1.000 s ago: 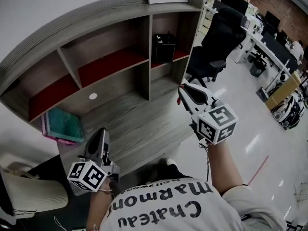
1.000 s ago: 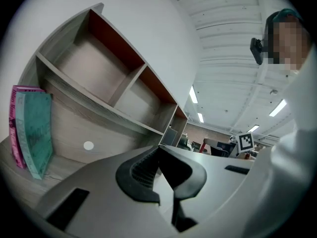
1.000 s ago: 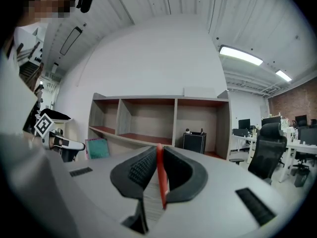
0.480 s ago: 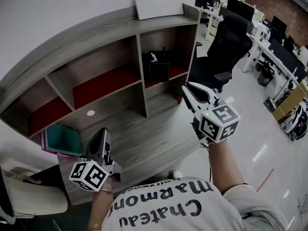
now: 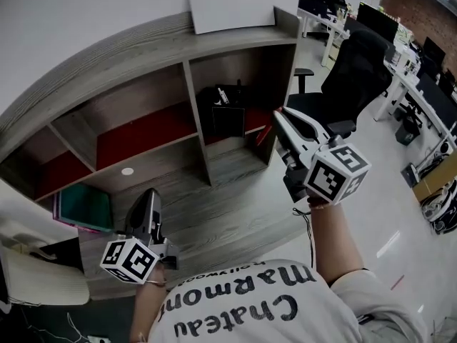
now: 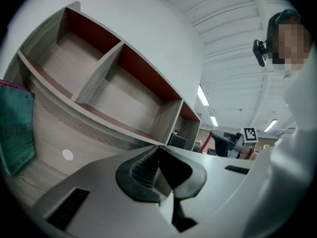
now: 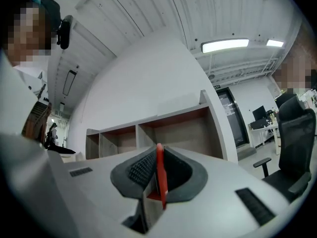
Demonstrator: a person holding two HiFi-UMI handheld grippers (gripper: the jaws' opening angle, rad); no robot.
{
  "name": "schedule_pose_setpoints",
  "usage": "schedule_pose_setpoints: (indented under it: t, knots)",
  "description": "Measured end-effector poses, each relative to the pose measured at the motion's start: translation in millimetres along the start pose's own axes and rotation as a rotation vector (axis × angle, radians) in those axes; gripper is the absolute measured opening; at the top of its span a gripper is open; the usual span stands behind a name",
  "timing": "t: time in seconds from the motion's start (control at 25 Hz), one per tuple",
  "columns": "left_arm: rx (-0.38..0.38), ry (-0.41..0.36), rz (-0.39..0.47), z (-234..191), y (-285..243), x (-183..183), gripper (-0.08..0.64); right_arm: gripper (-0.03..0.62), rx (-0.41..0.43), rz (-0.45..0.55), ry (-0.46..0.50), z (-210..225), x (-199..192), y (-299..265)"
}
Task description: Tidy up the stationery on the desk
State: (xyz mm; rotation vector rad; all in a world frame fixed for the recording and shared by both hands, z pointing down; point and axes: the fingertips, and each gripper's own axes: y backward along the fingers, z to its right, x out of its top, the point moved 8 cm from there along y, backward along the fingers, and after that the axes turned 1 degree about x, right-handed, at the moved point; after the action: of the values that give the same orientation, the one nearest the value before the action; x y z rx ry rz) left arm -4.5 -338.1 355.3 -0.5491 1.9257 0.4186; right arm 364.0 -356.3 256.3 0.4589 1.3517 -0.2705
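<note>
The person stands at a grey wood-grain tabletop (image 5: 214, 209) with a curved shelf unit (image 5: 143, 56) at its back, holding a pair of tongs in each hand. The right tongs (image 5: 280, 120) are raised at the right end of the desk, pointing toward the shelf. They are pinching a slim red item (image 5: 265, 136). In the right gripper view the dark ribbed pads of these tongs (image 7: 158, 155) close on it, and it stands edge-on and upright between them (image 7: 160, 177). I cannot tell exactly what it is. From above, its free end hangs clear of the tabletop, in front of the rightmost lower bay of the shelf. It sits just beside a black holder (image 5: 227, 118) that stands in that bay with a few small things poking out of its top. The left tongs (image 5: 151, 200) are lower and nearer the person, over the front left part of the tabletop, pointing about level at the shelf. Their pads (image 6: 159, 150) are pressed together with nothing between them. A teal book (image 5: 84, 207) lies at the far left of the tabletop on something with pink edges, well apart from both tongs. A small white round cap (image 5: 127, 171) is set into the wood near the shelf's foot. A white board (image 5: 230, 7) lies on top of the shelf unit, and a black office chair (image 5: 357, 63) stands off to the right.
</note>
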Motion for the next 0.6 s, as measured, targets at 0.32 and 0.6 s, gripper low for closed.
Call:
schedule_pose_setpoints:
  t: [0.32, 0.6]
  knots:
    - [0.083, 0.008, -0.003, 17, -16, -23, 0.014, 0.054, 0.078, 0.119, -0.024, 29, 35, -18]
    - [0.182, -0.003, 0.028, 17, -4, -23, 0.014, 0.054, 0.161, 0.215, -0.016, 35, 63, -40]
